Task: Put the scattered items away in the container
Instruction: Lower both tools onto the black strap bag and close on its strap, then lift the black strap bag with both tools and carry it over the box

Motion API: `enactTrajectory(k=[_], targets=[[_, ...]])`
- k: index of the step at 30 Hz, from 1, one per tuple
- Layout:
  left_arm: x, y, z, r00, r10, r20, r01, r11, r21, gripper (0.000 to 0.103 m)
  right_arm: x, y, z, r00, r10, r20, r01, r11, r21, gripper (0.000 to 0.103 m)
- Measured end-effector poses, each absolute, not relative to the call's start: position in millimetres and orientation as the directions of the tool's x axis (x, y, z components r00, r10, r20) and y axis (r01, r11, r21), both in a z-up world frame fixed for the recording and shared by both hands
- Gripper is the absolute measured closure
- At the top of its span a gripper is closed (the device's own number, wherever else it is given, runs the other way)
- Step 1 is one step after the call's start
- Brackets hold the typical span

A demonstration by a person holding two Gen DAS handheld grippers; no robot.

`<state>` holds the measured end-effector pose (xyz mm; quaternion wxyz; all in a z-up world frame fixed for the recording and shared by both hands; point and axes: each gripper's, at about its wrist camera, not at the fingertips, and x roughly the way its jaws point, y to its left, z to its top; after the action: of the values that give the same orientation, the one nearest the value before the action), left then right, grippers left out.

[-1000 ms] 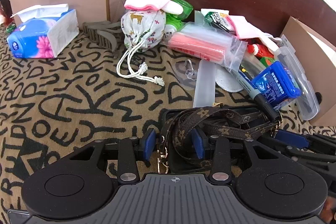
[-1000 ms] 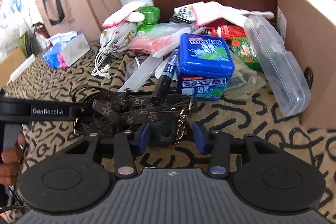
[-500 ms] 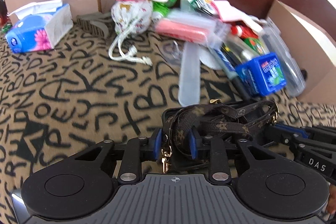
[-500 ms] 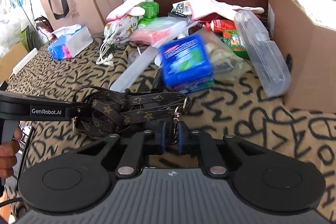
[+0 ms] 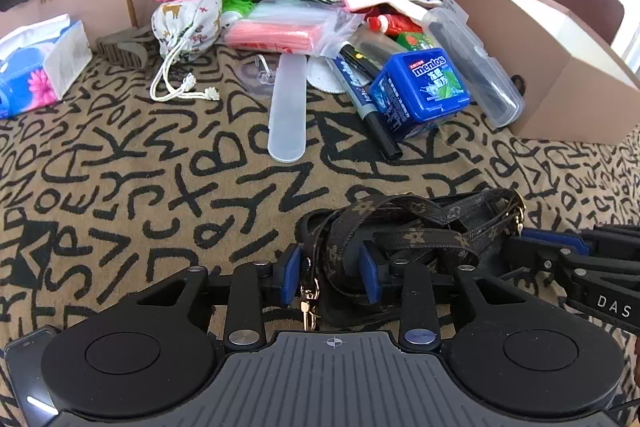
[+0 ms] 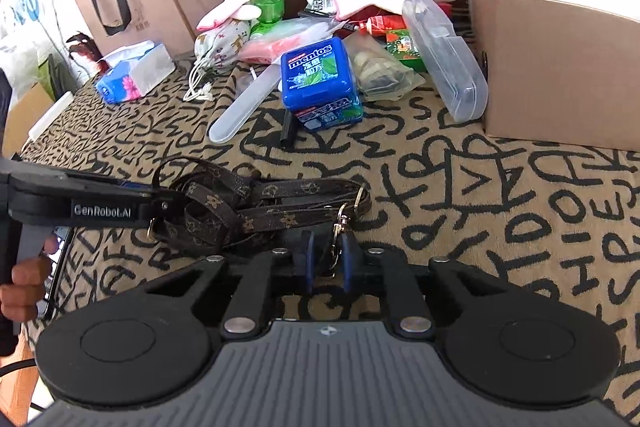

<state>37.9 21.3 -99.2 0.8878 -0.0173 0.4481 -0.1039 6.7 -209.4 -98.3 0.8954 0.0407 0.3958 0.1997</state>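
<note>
The brown monogram strap (image 5: 404,227), flat and tangled with metal clasps, is clamped by left gripper (image 5: 330,277) and right gripper (image 6: 327,261).

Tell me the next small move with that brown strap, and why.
Probably lift both claws together and carry the strap toward the cardboard box. The left claw is shut on one end of the strap, the right claw on the end with the clasp, and the bundle hangs between them with the open-topped box to the right.
</note>
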Motion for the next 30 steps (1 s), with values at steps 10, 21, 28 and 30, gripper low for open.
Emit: enactTrajectory(k=[10, 21, 28, 30], targets=[[42, 25, -101, 0.569, -0.212, -0.795, 0.167, 0.976, -0.140, 0.060, 15, -207, -104, 0.618, 0.387, -0.685, -0.286, 0.922, 0.263, 0.074], [43, 24, -101, 0.575, -0.199, -0.794, 0.172, 0.978, -0.120, 0.059, 14, -202, -103, 0.633, 0.372, -0.679, -0.330, 0.923, 0.199, 0.083], [40, 17, -97, 0.580, -0.163, -0.798, 0.167, 0.983, -0.079, 0.073, 13, -204, -104, 0.651, 0.357, -0.669, -0.313, 0.930, 0.192, 0.094], [38, 16, -94, 0.579, -0.158, -0.800, 0.163, 0.984, -0.077, 0.079, 12, -208, -103, 0.643, 0.370, -0.671, -0.306, 0.927, 0.217, 0.094]])
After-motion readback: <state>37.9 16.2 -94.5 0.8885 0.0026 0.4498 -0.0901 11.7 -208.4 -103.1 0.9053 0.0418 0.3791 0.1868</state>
